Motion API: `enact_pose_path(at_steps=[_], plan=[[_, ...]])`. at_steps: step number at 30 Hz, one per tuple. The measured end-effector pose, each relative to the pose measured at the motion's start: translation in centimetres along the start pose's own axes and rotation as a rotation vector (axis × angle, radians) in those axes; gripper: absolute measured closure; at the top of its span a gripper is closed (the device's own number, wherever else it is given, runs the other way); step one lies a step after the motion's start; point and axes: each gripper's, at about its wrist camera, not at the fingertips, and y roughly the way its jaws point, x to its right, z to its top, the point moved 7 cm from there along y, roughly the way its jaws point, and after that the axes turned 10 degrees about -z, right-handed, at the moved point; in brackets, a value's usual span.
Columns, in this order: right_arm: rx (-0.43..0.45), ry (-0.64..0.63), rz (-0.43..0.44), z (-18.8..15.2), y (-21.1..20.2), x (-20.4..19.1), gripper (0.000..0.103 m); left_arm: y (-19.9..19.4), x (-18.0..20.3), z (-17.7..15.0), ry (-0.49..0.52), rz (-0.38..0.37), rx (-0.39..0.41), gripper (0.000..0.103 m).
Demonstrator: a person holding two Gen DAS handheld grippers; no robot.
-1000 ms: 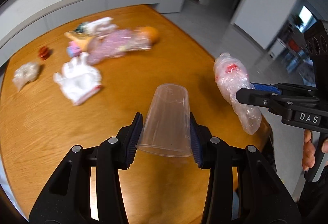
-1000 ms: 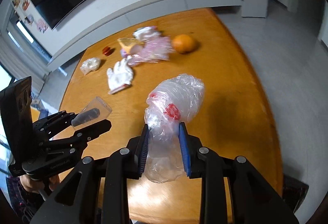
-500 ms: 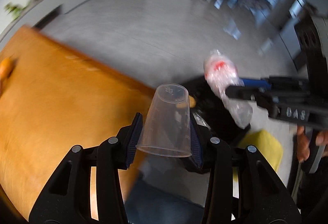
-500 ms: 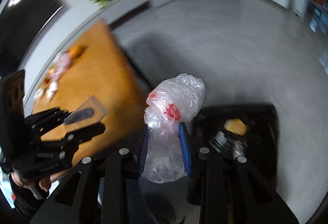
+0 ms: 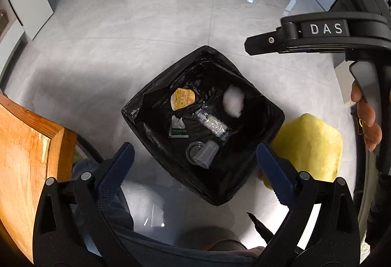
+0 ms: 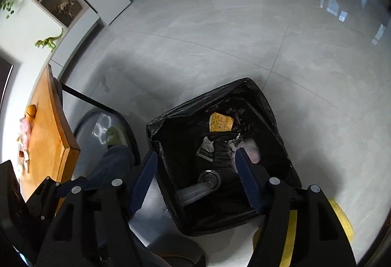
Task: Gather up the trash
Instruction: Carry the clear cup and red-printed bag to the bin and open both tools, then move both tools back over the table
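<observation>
A bin with a black liner (image 5: 146,105) stands on the grey floor and also shows in the right wrist view (image 6: 171,120). Inside lie the clear plastic cup (image 5: 202,153), the crumpled clear plastic bag (image 5: 233,100), a yellow wrapper (image 5: 182,98) and small packets. The cup (image 6: 200,187) and bag (image 6: 251,148) also show in the right wrist view. My left gripper (image 5: 194,169) is open and empty above the bin. My right gripper (image 6: 195,180) is open and empty above the bin; its side shows in the left wrist view (image 5: 305,34).
The wooden table corner (image 5: 29,144) is at the left, with trash and an orange (image 6: 31,110) on it farther back. A yellow stool (image 5: 308,144) stands right of the bin. A chair (image 6: 102,127) and the person's legs lie between table and bin.
Both grippers swung from the table to above the bin and opened. The cup and the plastic bag have dropped into the bin.
</observation>
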Motion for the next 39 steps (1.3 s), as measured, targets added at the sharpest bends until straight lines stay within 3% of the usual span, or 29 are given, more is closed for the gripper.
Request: enact_pose_path(at_steps=[5,10,19,28,39], plan=[[0.010,-0.012,0.022,0.2,-0.5,-0.8,0.036,-1.7,-1.2,-0.2,-0.041,-0.006,0.033,0.006],[0.021,-0.070,0.045,0.3,-1.6,-4.0,0.036,-3.3,-3.5,-1.0,-0.077,0.003,0.070,0.006],[0.040,-0.259,0.110,-0.2,-4.0,-14.6,0.036,-9.4,-9.8,-4.3,-0.187,0.073,0.163,0.006],[0.015,-0.507,0.174,-2.0,-4.3,-29.2,0.036,-17.2,-20.3,-11.4,-0.417,0.208,0.260,0.006],[-0.019,-0.729,0.265,-4.3,-4.0,-45.6,0.036,-27.1,-36.5,-23.7,-0.776,0.462,0.324,0.006]])
